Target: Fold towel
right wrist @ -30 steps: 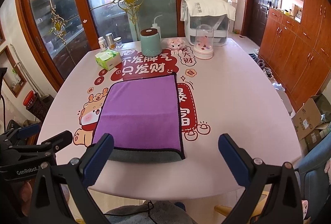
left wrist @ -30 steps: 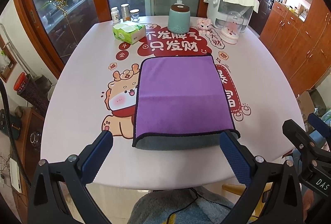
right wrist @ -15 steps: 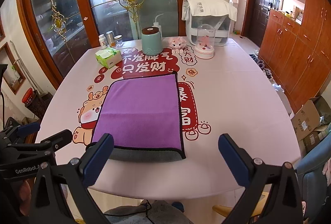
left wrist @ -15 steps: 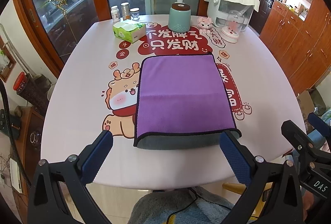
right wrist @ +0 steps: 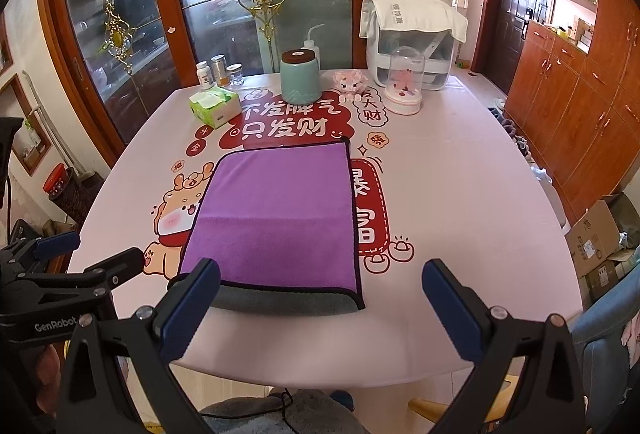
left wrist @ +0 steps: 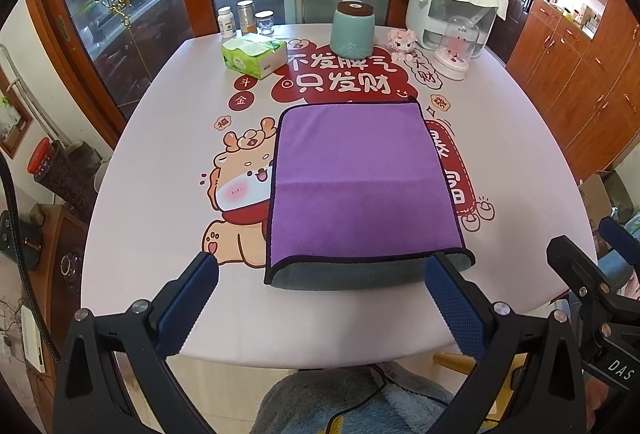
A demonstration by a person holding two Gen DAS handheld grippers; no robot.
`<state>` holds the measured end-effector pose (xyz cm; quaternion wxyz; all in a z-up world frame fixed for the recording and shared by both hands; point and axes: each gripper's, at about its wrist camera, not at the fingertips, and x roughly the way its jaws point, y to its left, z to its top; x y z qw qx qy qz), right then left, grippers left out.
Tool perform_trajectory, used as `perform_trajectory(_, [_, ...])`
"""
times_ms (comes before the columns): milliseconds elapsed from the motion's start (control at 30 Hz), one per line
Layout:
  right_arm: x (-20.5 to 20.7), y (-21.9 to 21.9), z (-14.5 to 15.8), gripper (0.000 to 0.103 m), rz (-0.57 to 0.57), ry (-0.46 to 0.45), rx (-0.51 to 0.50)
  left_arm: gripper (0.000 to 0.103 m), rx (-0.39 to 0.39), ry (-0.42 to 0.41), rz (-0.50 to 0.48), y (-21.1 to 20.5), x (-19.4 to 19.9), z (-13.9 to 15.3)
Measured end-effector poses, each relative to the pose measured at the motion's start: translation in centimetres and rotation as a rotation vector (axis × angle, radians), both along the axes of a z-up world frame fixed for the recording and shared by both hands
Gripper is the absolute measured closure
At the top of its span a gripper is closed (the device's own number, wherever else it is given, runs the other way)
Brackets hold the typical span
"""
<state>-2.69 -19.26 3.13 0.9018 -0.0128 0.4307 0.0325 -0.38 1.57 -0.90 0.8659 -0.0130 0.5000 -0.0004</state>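
Observation:
A purple towel [left wrist: 356,177] with a black hem lies folded flat on the table [left wrist: 160,161], its grey underside showing along the near fold. It also shows in the right wrist view [right wrist: 280,218]. My left gripper [left wrist: 320,274] is open and empty, held above the table's near edge in front of the towel. My right gripper [right wrist: 320,282] is open and empty, held just right of the left one, with its left fingertip over the towel's near left corner. Each gripper shows at the edge of the other's view.
At the far side of the table stand a green tissue box [left wrist: 254,55], three small jars [left wrist: 244,17], a teal canister [left wrist: 354,29], a pink figurine [left wrist: 402,41], a glass dome [left wrist: 456,49] and a white appliance [left wrist: 452,9]. Wooden cabinets [right wrist: 580,81] line the right.
Both grippers have drifted slightly towards the table. The towel has not moved.

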Motion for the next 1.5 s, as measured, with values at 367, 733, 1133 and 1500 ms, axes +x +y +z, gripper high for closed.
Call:
perform_trajectory(367, [0.7,-0.2,-0.8,0.002,0.005,0.015,-0.001,0.001,0.027,-0.013,-0.002,0.2,0.8,-0.6])
perform_trajectory(733, [2.5,-1.5,-2.4,0.007,0.028,0.008,-0.018,0.001,0.065,-0.049,-0.028,0.8,2.0,-1.9])
perform_trajectory(1133, [4.1,-4.7,-8.1,0.013,0.117,0.033,-0.085,0.001,0.009,-0.004,-0.083,4.4,3.3,-7.2])
perform_trajectory(1500, [5.5,-6.0,-13.0,0.033,0.219,0.141,0.019,0.001,0.037,0.056,-0.193,5.7,4.2,-12.9])
